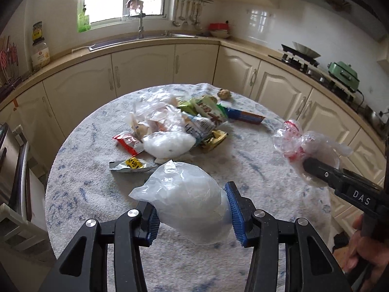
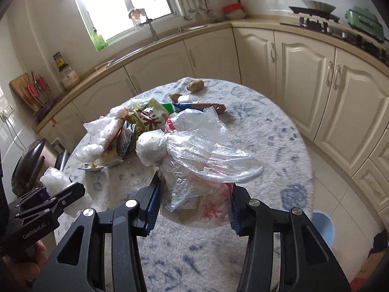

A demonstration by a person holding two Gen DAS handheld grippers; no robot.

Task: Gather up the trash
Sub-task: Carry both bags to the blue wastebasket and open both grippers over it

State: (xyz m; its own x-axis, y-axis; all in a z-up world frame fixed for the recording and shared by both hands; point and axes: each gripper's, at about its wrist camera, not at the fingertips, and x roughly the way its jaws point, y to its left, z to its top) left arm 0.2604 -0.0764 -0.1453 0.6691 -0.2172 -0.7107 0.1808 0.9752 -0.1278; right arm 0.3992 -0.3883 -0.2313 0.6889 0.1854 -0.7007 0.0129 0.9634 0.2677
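Gripping a white crumpled plastic bag [image 1: 187,202] between its blue pads [image 1: 235,215], my left tool [image 1: 194,215] hung above the round desk [image 1: 255,170], bag clear of the cloth. My right tool [image 2: 194,209] was clenched on a clear plastic bag with red print [image 2: 201,170], also lifted off the desk; no earlier view let me judge more. Beyond them, the remaining trash pile [image 1: 175,126] of wrappers and bags lay near the desk's middle, a brown lump [image 1: 224,94] at the far edge. Farther back stood the sink counter [image 1: 145,40].
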